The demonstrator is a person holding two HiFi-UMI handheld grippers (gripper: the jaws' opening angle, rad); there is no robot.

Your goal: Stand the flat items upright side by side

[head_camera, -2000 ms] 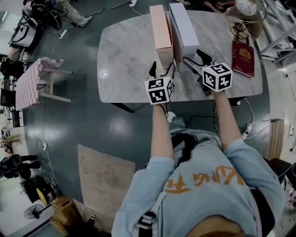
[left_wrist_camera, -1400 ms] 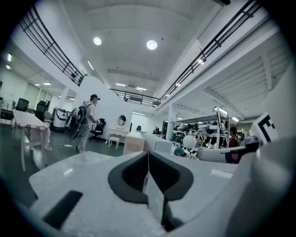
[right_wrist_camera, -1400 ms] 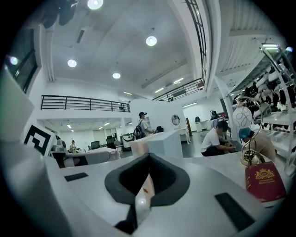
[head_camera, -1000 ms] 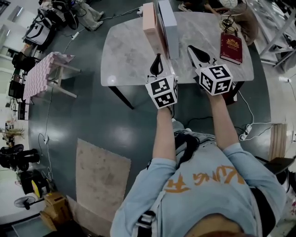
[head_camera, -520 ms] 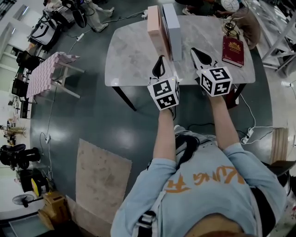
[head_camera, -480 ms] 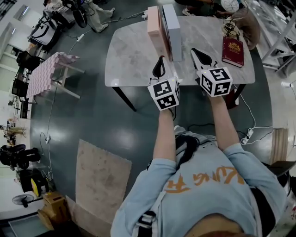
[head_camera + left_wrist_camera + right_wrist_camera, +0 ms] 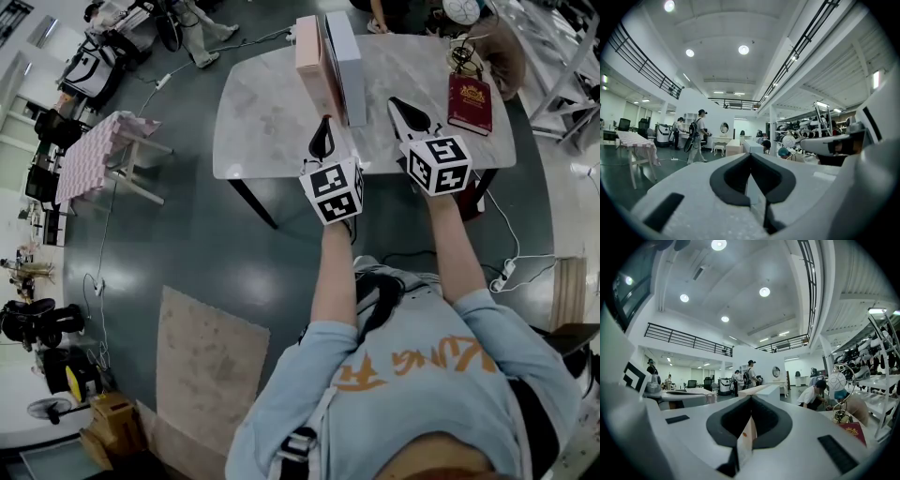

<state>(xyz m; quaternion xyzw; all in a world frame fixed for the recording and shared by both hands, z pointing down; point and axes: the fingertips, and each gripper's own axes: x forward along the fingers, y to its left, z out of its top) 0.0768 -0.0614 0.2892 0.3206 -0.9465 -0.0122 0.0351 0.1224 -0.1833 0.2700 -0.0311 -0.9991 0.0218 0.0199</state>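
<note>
Bright ceiling lights, fisheye edges, sharp

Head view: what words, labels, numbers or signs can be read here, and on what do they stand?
No text reads cleanly enough to quote.
Person's shirt: large orange lettering, upside down and creased, not legible.
Red book: gold print on the cover, too small to read.
Marker cubes: black-and-white square patterns, no words.
Pink box and white box: no print shows.

two upright boxes (image 7: 314, 61), one red book (image 7: 469, 101), one table (image 7: 262, 122), two tongs (image 7: 323, 131).
</note>
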